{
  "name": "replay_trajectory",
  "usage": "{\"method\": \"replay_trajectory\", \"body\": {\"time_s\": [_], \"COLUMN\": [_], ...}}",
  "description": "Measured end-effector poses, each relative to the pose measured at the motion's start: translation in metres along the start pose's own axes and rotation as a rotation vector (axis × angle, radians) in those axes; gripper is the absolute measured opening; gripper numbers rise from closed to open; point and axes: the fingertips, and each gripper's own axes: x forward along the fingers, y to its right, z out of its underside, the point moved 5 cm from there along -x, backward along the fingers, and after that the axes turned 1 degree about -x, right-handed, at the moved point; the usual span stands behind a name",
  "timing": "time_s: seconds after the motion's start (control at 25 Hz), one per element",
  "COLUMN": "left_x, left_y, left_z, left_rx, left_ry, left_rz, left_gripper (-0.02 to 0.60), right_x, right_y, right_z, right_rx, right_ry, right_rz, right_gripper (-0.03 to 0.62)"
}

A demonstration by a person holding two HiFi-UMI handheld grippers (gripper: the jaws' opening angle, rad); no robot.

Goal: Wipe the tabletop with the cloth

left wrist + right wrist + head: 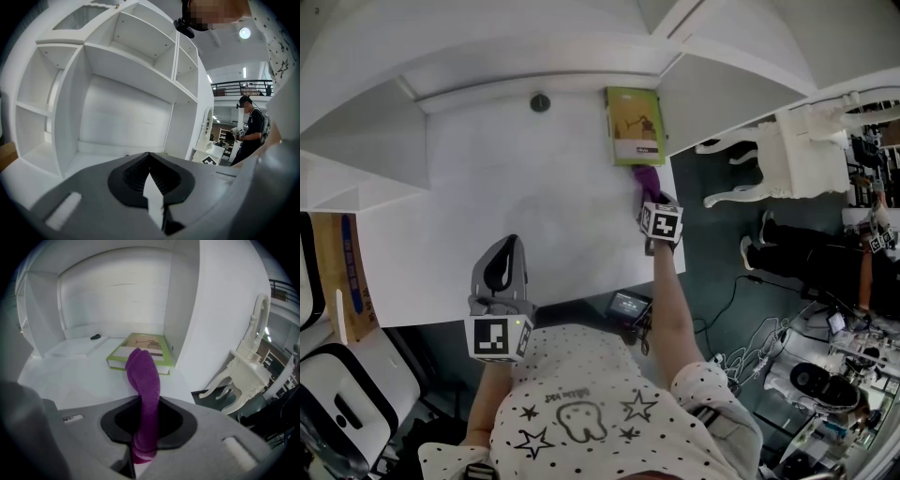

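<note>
Right gripper, clamped on the purple cloth, should press flat and sweep left across the tabletop.

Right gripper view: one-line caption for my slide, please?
Right gripper shut on a purple cloth, a green book lying ahead on the white tabletop beside the cabinet wall.

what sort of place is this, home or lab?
Probably a lab or studio hall staged with furniture, not a home: a white desk with shelves, loose cables beside it, and a mezzanine railing behind.
</note>
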Motion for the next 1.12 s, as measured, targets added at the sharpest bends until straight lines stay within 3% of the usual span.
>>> {"method": "replay_trajectory", "body": {"time_s": [0.44,1.12], "left_x": [-0.002,0.002], "left_y": [0.000,0.000], "left_z": [0.004,0.000], "left_rx": [0.011,0.007], "left_ry": [-0.004,-0.004], "left_rz": [-0.008,-0.028], "left_gripper": [-0.006,-0.005], "right_x": [0.003,0.007], "right_y": [0.039,0.077], "right_z": [0.004,0.005], "right_rx": [0.058,0.042], "right_ry": [-0.001,-0.042], "right_rz": [0.071,0.146], "right_gripper": [0.067,0.067]}}
